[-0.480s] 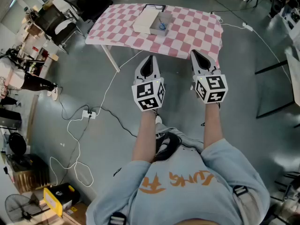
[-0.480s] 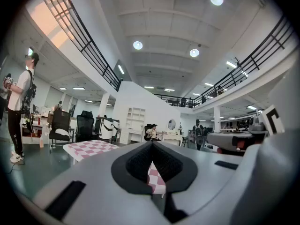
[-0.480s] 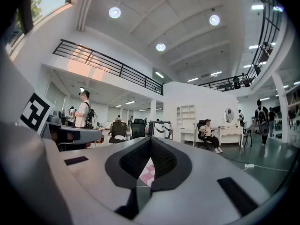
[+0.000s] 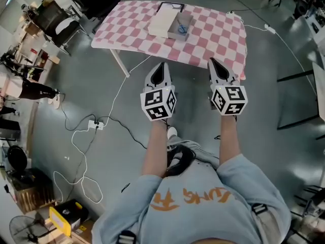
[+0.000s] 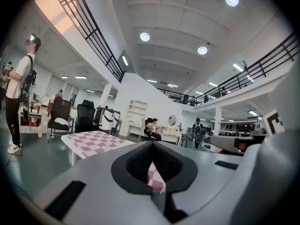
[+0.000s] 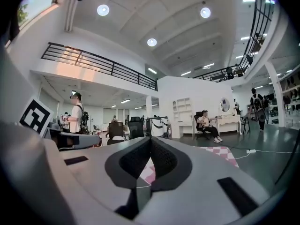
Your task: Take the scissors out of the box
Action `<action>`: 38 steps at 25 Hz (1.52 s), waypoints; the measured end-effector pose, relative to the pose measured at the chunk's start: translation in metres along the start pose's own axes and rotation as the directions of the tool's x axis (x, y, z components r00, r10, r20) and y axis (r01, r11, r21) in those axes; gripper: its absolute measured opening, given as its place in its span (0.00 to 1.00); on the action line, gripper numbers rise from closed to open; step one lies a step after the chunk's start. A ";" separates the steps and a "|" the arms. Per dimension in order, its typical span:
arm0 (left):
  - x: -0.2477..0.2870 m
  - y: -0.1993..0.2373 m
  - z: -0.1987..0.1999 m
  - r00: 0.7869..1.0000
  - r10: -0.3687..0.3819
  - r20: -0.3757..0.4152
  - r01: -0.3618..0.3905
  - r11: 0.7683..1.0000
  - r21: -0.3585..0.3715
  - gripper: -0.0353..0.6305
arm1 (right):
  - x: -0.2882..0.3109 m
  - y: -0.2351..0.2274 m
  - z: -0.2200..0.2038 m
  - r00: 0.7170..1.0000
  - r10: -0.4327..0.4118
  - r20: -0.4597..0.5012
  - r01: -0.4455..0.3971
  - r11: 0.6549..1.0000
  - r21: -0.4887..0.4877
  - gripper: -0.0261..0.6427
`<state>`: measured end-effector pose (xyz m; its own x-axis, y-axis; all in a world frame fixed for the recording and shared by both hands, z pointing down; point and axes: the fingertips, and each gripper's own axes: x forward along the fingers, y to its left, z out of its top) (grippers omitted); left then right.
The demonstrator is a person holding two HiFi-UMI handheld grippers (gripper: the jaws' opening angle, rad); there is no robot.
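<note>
The scissors (image 4: 181,29) show only as a small blue shape lying in the open grey box (image 4: 189,19); they are too small to make out further. The box sits on the checked table (image 4: 218,32), well ahead of both grippers and between the lines along which they point. A flat white lid (image 4: 161,22) lies against the box on the left gripper's side. The left gripper (image 4: 161,65) and the right gripper (image 4: 213,61) are held side by side, roughly level, short of the table's near edge. Each has its jaws clenched tip to tip with nothing between them. Bare cloth runs from the box toward the right gripper's side and toward the near edge. Grey floor lies under the grippers, where a white cable (image 4: 118,93) trails down to a power strip (image 4: 96,123) on the left gripper's side.
</note>
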<state>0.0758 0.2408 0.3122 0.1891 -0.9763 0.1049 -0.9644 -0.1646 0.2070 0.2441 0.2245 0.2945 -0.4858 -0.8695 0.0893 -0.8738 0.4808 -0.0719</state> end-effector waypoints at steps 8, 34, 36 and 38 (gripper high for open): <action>0.043 0.051 -0.003 0.999 -0.041 -0.026 0.040 0.999 -0.031 0.08 | 0.066 0.017 -0.003 1.000 -0.021 -0.021 0.022 0.999 0.028 0.04; 0.109 0.146 0.043 0.988 -0.118 0.095 0.131 0.982 -0.136 0.08 | 0.183 0.047 0.037 0.999 0.028 0.019 -0.027 0.999 -0.031 0.04; 0.117 0.147 0.044 0.990 -0.114 0.086 0.124 0.985 -0.119 0.08 | 0.193 0.040 0.036 0.999 0.030 0.025 -0.030 1.000 -0.009 0.04; 0.127 0.148 0.043 0.991 -0.109 0.074 0.116 0.988 -0.102 0.08 | 0.203 0.032 0.035 0.999 0.032 0.033 -0.033 0.999 0.013 0.04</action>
<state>-0.0509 0.0863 0.3144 0.2784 -0.9604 0.0091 -0.9120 -0.2614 0.3161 0.1183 0.0594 0.2759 -0.5129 -0.8567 0.0541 -0.8571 0.5076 -0.0877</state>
